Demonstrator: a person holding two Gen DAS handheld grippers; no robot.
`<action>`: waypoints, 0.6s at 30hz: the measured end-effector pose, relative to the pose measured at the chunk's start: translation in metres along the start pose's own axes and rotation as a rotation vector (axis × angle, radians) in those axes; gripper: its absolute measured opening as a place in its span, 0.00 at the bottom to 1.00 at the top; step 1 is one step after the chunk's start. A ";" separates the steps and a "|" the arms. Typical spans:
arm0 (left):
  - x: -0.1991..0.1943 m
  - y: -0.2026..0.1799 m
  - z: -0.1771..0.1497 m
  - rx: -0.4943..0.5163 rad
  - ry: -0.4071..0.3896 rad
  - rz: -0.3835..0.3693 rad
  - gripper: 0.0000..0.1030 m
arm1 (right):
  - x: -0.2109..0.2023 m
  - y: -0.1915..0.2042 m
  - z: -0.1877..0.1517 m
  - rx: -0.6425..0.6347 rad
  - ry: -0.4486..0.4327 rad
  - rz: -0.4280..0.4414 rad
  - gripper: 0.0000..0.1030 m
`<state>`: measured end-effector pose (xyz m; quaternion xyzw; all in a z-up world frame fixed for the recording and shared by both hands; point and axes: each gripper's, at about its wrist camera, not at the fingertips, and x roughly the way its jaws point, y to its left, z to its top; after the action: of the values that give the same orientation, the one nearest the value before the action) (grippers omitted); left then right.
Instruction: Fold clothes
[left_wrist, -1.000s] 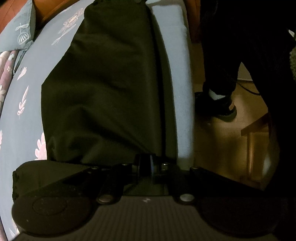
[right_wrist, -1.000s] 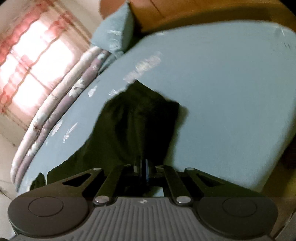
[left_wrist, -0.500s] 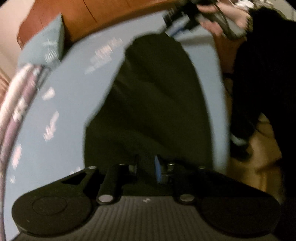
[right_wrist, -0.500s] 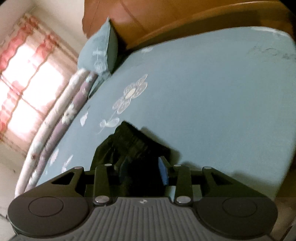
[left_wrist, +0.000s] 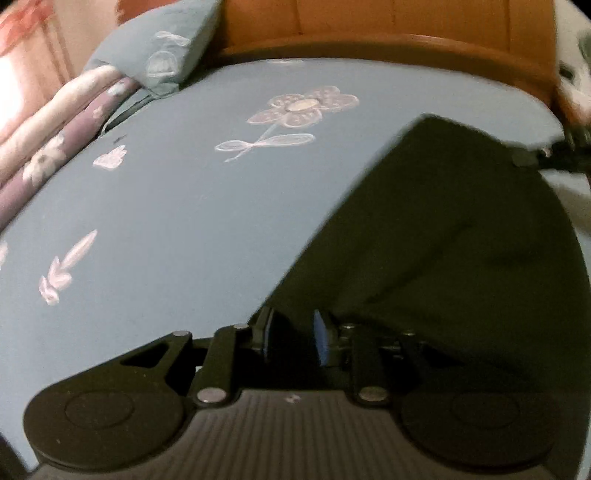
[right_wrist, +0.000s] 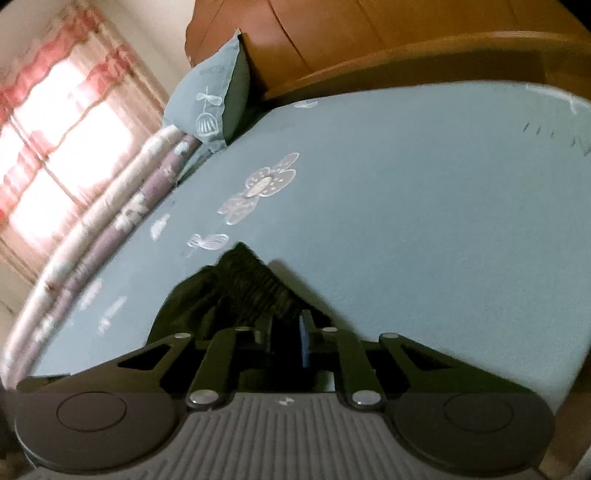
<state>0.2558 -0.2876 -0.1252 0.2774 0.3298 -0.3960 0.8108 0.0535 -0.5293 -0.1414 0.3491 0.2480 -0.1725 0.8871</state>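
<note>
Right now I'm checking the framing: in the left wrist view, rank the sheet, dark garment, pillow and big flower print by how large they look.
1. Sheet
2. Dark garment, though it is nearer the camera
3. Pillow
4. Flower print, close to the pillow

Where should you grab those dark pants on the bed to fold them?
Probably the dark fabric pants by their gathered, ribbed waistband, coming in from the near bed edge. It is a thick bunched ridge standing off the blue flowered bedsheet, easier to pinch than the flat cloth.

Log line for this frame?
left gripper: jaws just opening, garment corner between | right gripper: jaws just closing on waistband | garment: on bed
</note>
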 end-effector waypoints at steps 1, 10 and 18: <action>0.000 0.004 -0.004 -0.012 -0.018 0.001 0.32 | -0.001 -0.001 0.000 -0.004 -0.001 0.000 0.15; -0.025 -0.002 0.023 -0.046 -0.080 -0.004 0.44 | -0.012 0.000 0.000 0.000 -0.050 0.033 0.22; -0.010 -0.086 0.066 0.095 -0.166 -0.262 0.45 | -0.021 -0.008 0.003 0.037 -0.102 0.017 0.31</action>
<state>0.2009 -0.3754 -0.0923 0.2366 0.2757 -0.5350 0.7627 0.0335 -0.5343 -0.1320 0.3583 0.1961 -0.1872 0.8934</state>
